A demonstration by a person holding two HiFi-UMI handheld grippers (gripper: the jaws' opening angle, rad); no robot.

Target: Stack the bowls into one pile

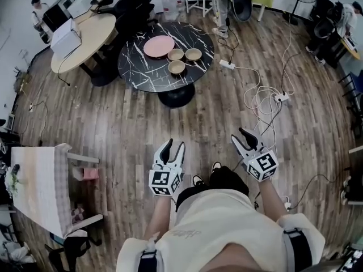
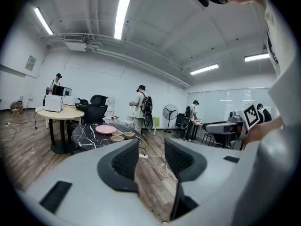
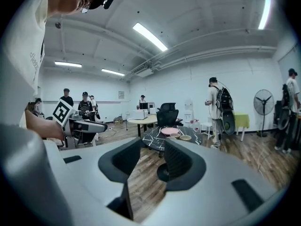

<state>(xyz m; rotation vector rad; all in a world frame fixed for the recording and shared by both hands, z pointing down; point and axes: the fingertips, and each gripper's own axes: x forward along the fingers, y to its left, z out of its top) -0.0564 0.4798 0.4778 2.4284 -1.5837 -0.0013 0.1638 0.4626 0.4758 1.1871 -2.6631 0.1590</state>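
Three tan bowls (image 1: 176, 67) (image 1: 176, 54) (image 1: 193, 54) stand apart from one another next to a pink plate (image 1: 159, 46) on a round black marble table (image 1: 136, 67), far ahead of me across the wood floor. My left gripper (image 1: 173, 146) and right gripper (image 1: 243, 135) are held out in front of my body, well short of the table. Both are open with nothing between the jaws. In the left gripper view the left gripper (image 2: 151, 147) points toward the bowls (image 2: 117, 138). The right gripper (image 3: 153, 152) faces the table, where a bowl (image 3: 185, 137) and the plate (image 3: 170, 131) show.
A light wooden round table (image 1: 85, 38) with a white box stands left of the marble one, with a black office chair (image 1: 133, 7) behind. Cables and power strips (image 1: 227, 64) trail over the floor at the right. A cloth-covered table (image 1: 37, 180) is at my left. Several people stand around the room.
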